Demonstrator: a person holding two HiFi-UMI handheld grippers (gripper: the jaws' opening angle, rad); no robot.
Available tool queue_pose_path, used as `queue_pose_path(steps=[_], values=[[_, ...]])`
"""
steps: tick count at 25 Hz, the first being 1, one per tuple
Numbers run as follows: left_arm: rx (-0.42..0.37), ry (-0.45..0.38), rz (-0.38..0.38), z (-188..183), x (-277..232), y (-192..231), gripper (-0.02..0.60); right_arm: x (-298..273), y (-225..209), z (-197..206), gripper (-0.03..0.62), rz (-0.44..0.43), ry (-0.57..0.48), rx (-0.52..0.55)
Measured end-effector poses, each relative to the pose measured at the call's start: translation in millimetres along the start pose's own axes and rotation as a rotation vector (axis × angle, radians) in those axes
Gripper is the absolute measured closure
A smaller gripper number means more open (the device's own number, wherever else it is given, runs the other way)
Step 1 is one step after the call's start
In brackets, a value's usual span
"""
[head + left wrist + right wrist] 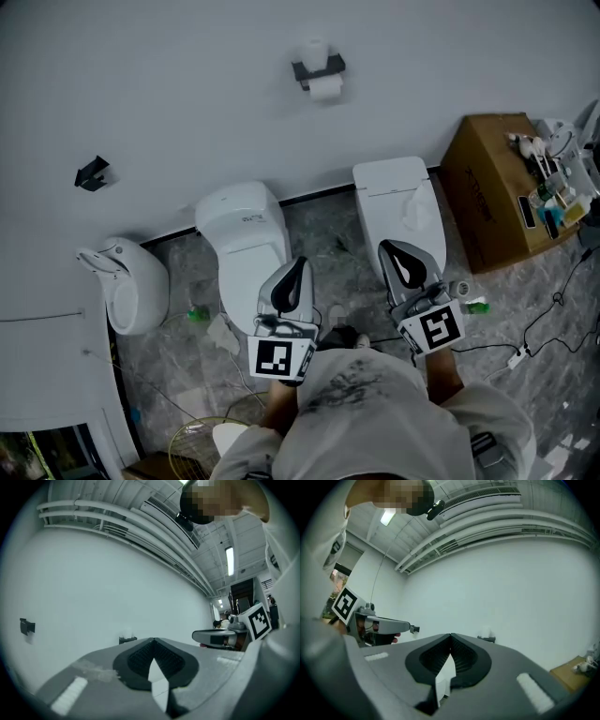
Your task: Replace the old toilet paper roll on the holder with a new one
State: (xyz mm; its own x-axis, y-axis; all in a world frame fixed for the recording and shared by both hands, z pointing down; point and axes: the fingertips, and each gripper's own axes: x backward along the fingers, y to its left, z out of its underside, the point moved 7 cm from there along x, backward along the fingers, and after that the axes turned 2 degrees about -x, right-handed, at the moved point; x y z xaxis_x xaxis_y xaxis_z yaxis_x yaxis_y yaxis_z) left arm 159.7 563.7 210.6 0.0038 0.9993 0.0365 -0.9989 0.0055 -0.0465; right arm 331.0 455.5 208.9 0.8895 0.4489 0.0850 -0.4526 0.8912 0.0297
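Your left tongs (301,262) and right tongs (385,246) are pressed together, empty, aimed level at the far wall's (187,75) holder (317,67), likely because its roll (325,88) is well apart from you.

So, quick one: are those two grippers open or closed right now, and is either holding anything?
Left gripper: closed, holding nothing.
Right gripper: closed, holding nothing.

- two toilets (242,234) (398,211), just ahead of the two grippers (302,262) (384,247);
- one urinal (127,281), left of them;
- one toilet paper holder (319,67), far ahead;
- one cardboard box (492,187), right of them
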Motion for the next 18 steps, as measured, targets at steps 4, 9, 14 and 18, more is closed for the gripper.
queue_pose_path(steps=[4, 9, 14, 18], values=[[0.013, 0.009, 0.013, 7.4, -26.4, 30.7, 0.58, -35.1, -9.0, 4.8, 0.591, 0.016, 0.019, 0.005], [0.021, 0.019, 0.019, 15.4, -54.9, 68.4, 0.58, -74.0, -16.5, 9.6, 0.592, 0.038, 0.046, 0.017], [0.024, 0.01, 0.04, 15.8, -79.5, 99.8, 0.58, -107.9, -20.6, 16.3, 0.592, 0.059, 0.066, 0.017], [0.039, 0.028, 0.043, 19.9, -94.3, 120.1, 0.58, -132.5, -21.7, 21.7, 0.592, 0.067, 0.07, 0.008]])
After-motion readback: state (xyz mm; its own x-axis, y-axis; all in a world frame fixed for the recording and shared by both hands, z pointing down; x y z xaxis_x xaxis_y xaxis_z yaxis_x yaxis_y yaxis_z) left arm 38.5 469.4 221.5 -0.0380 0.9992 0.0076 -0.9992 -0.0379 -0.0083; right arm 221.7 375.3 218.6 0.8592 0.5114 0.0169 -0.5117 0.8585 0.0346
